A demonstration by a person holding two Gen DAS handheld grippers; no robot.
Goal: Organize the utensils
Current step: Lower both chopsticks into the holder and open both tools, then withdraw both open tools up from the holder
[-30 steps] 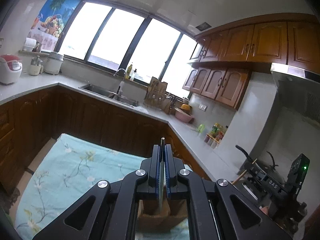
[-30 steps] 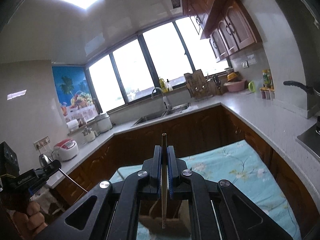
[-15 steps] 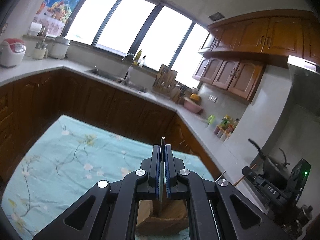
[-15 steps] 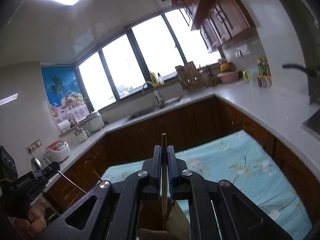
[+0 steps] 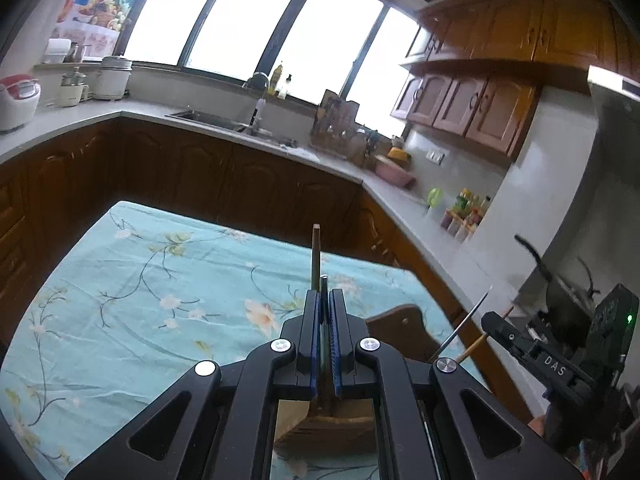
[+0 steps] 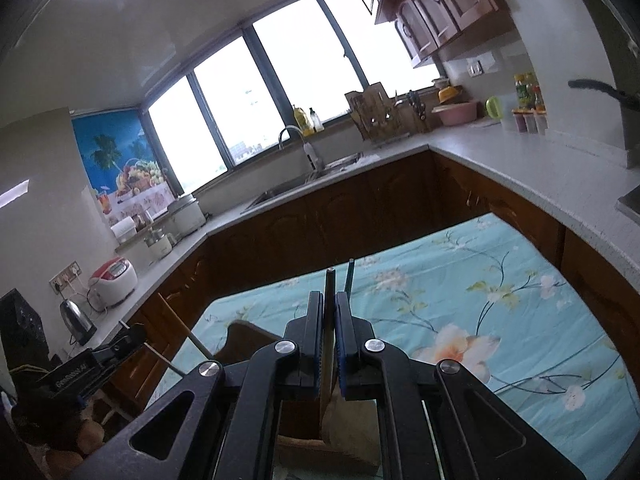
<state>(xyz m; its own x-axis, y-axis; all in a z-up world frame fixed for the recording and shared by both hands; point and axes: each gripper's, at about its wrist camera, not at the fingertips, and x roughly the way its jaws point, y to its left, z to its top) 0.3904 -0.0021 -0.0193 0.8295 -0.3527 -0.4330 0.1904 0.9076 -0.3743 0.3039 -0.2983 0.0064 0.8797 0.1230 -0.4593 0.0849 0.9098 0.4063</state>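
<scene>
The left gripper (image 5: 324, 300) pinches a thin stick (image 5: 323, 280). The right gripper (image 6: 329, 304) pinches a chopstick (image 6: 329, 280) over the holder (image 6: 304, 446).

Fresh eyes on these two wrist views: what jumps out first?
Each gripper fills the bottom centre of its own view, the left gripper and the right gripper both clamped on a thin stick pointing away. Under them a wooden holder stands on the turquoise floral tablecloth. Bright windows span the back wall.
</scene>
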